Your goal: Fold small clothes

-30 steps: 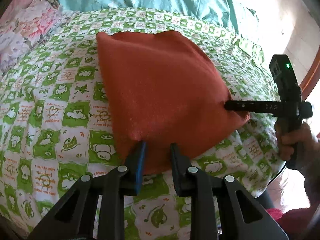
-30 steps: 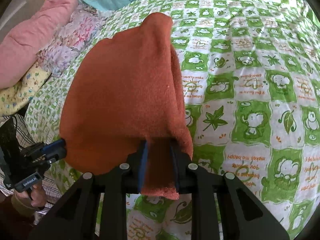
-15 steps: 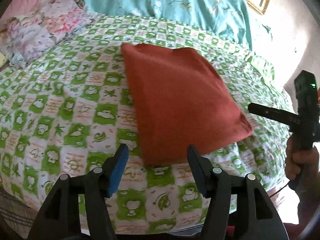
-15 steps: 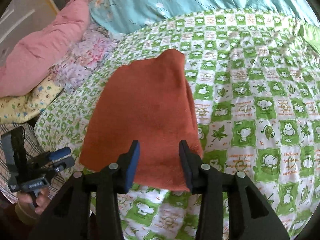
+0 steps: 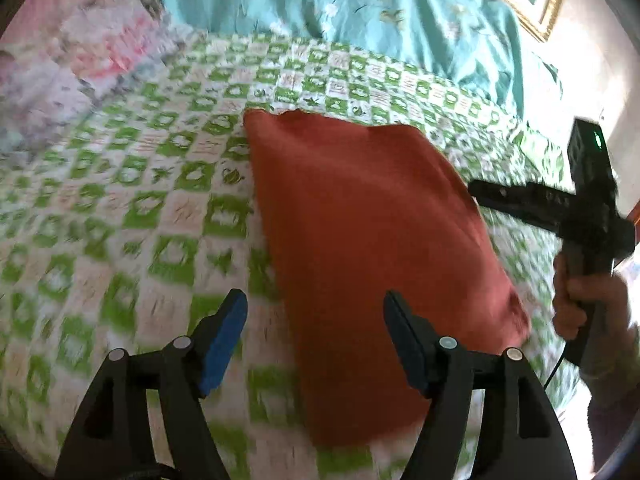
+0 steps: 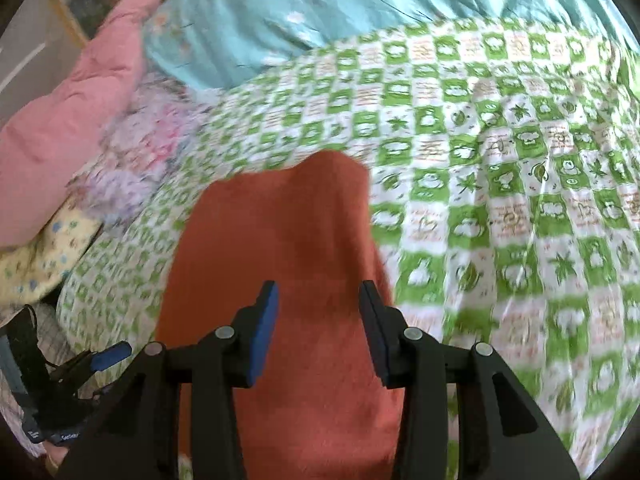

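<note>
Where it lies flat on the bed (image 5: 168, 184), the rust-orange cloth (image 5: 360, 240) shows as a folded, roughly rectangular piece of fleecy fabric with soft, slightly uneven edges and one rounded far corner. In the left wrist view its long axis runs from the near edge of the bed, between the camera's fingers, away toward the teal quilt (image 5: 340, 12) at the head of the bed, leaning a little to the left as it recedes. In the right wrist view the cloth (image 6: 288, 264) likewise stretches away from the camera, narrowing to a rounded far end.

The left gripper (image 5: 316, 340) hangs over the near end of the cloth with its jaws spread wide, holding nothing. The right gripper (image 6: 318, 328) is also released, its jaws apart above the cloth's near part, apart from the fabric.

The bedspread is a green-and-white check printed with small cartoon figures and lines of writing too blurred to read. Pale lettering on each gripper body is partly visible but not legible.
</note>
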The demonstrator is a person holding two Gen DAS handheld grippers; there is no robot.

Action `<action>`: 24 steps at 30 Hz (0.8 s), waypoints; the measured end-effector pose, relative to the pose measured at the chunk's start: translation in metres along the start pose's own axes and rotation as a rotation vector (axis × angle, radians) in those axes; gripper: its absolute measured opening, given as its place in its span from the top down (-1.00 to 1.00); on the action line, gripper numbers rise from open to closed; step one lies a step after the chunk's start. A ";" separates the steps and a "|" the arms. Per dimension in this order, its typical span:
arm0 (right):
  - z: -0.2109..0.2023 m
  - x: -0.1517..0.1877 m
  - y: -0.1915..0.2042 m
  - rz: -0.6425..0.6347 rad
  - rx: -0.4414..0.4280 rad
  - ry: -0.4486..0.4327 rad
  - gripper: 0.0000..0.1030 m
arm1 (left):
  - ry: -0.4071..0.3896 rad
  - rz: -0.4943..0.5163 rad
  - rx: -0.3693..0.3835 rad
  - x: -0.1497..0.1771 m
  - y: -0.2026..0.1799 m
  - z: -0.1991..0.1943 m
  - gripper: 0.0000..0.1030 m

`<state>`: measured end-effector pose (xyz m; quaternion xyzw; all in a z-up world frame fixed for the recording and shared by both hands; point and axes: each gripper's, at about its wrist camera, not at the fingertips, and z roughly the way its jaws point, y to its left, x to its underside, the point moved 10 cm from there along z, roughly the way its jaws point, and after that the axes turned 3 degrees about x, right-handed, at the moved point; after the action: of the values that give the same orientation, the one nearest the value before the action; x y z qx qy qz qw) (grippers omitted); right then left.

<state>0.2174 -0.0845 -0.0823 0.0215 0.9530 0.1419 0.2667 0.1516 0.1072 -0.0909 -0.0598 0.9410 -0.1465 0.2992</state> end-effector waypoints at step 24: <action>0.047 -0.067 0.006 -0.010 -0.230 -0.078 0.72 | -0.194 -0.220 0.237 -0.155 0.058 0.080 0.94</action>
<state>0.2991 -0.0741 -0.0856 -0.0085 0.9194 0.2482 0.3050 0.3226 0.1746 -0.0863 -0.1405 0.8716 -0.2819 0.3757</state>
